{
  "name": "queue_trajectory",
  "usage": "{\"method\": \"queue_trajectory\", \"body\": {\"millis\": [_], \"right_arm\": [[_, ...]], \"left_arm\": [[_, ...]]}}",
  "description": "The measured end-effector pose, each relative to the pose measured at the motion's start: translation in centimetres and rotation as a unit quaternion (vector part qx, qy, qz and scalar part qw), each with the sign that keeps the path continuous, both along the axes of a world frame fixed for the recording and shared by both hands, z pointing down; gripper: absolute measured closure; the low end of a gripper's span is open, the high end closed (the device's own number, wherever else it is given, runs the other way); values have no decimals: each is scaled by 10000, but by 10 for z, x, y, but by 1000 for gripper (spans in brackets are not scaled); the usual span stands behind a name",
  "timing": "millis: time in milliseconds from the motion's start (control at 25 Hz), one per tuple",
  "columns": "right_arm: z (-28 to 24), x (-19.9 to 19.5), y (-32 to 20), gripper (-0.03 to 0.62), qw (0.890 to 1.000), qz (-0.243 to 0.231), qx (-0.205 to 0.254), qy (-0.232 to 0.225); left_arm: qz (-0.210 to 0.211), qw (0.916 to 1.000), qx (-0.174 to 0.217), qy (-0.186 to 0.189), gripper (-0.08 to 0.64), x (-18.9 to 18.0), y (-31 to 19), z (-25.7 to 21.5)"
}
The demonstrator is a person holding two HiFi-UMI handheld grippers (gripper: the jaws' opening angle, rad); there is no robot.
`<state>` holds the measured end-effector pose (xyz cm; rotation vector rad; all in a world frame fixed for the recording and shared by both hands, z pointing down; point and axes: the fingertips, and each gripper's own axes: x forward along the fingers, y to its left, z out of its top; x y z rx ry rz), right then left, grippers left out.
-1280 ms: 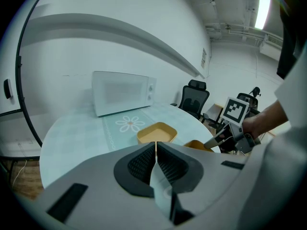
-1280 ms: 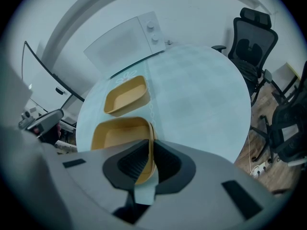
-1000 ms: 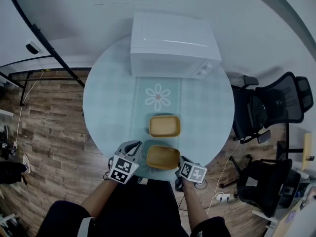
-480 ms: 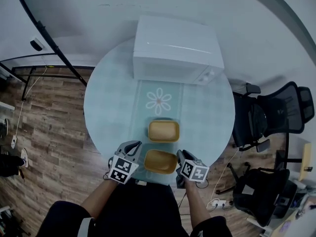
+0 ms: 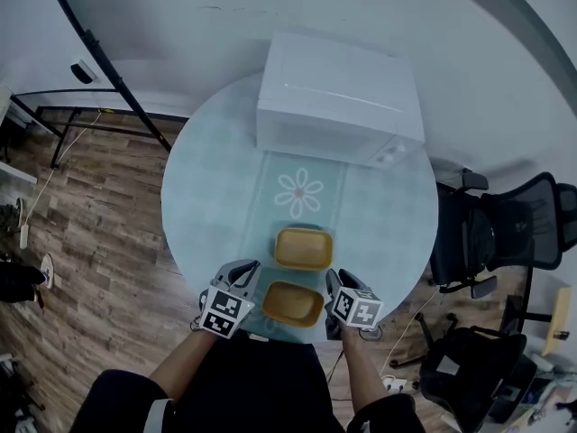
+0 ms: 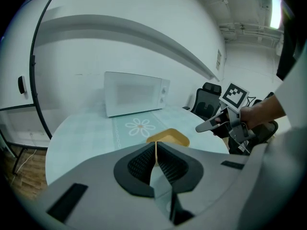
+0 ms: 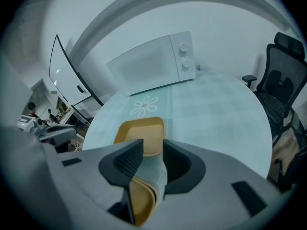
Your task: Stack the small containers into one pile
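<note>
Between the spread jaws of our right gripper (image 7: 152, 151) lay only the right rim of the near container (image 5: 293, 303). Those jaws had just been opening, and the pads did not press on it. Across the tub, our left gripper (image 6: 156, 150) was pinched on the left rim, with a thin yellow edge showing between its pads, so we took it to be the only hold. We could not tell whether the tub rested on the table (image 5: 207, 188) or hung just above it. It was close to the near edge. The far container (image 5: 304, 248) sat mouth up just beyond, apart from it, at the near end of the flower runner (image 5: 302, 192).

We judged the step to be carrying the near tub over the far one and nesting it. With a grip on one rim only, we needed to keep the tub level and raise its base above the far rim. Then we would line up the corners and lower it fully before letting go, since a one-sided hold could let it swing or slip. The right gripper would do best to draw clear to the right, or to steady the free rim.

Room was good. The table lay bare to left and right, the microwave (image 5: 338, 97) stood well back, and the office chairs (image 5: 523, 224) were off to the right. The near edge was the one drop to mind.
</note>
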<state>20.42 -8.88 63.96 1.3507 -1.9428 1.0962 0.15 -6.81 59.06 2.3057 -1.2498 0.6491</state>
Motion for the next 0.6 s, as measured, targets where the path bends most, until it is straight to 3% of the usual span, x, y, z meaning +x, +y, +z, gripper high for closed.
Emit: {"method": "queue_trajectory", "body": {"millis": [600], "right_arm": [[41, 0, -36, 456, 9983, -278, -484, 152]], "left_arm": [[-290, 9994, -176, 45, 538, 5, -8, 7]]}}
